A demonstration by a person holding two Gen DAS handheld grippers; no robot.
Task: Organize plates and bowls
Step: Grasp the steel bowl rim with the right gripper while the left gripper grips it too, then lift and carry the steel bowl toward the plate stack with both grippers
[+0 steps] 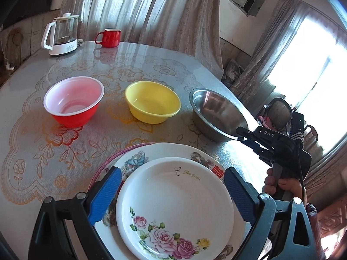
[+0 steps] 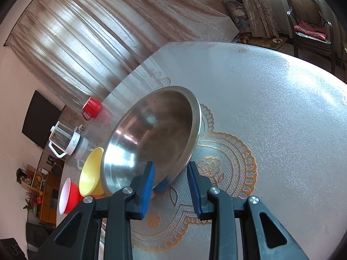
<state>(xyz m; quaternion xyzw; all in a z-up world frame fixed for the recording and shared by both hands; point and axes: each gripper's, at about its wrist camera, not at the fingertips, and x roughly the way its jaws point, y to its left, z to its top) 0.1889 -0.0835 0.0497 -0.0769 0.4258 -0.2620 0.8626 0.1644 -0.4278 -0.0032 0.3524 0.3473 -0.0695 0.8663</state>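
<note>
Plates sit stacked at the near edge of the bench (image 1: 32, 134): a small white plate with roses (image 1: 173, 208) lies on a larger patterned plate (image 1: 134, 162), and a pink-rimmed plate (image 1: 104, 166) peeks out beneath both. The left tongs (image 1: 171, 197) are spread wide, blue pads (image 1: 106, 192) on either side of the small plate; whether they touch the stack I cannot tell, and they grip nothing.

Beyond the stack, three bowls stand in a row across the bench. The red bowl (image 1: 73, 101) with its white inside is on the left, the yellow bowl (image 1: 153, 101) in the middle, and the steel bowl (image 1: 216, 117) on the right, near the bench's edge. The three are apart from one another in the left wrist view.

The right tongs (image 2: 171, 184) are parted, with the near rim of the steel bowl (image 2: 151, 136) between the two blue fingers (image 2: 148, 186). The left finger lies against the rim's inner side while the right finger stands clear of it, so the bowl is not clamped. In the left wrist view the same tongs (image 1: 243, 135) reach in from the right, tips at the bowl's rim, with the person's hand (image 1: 279, 184) on the handle below.

At the far side of the bench stand a glass kettle (image 1: 61, 34) with a white base and a red mug (image 1: 109, 37), just beside each other. Curtains (image 1: 141, 10) hang behind the bench, and a wicker chair (image 2: 310, 21) stands past its far edge in the right wrist view.
</note>
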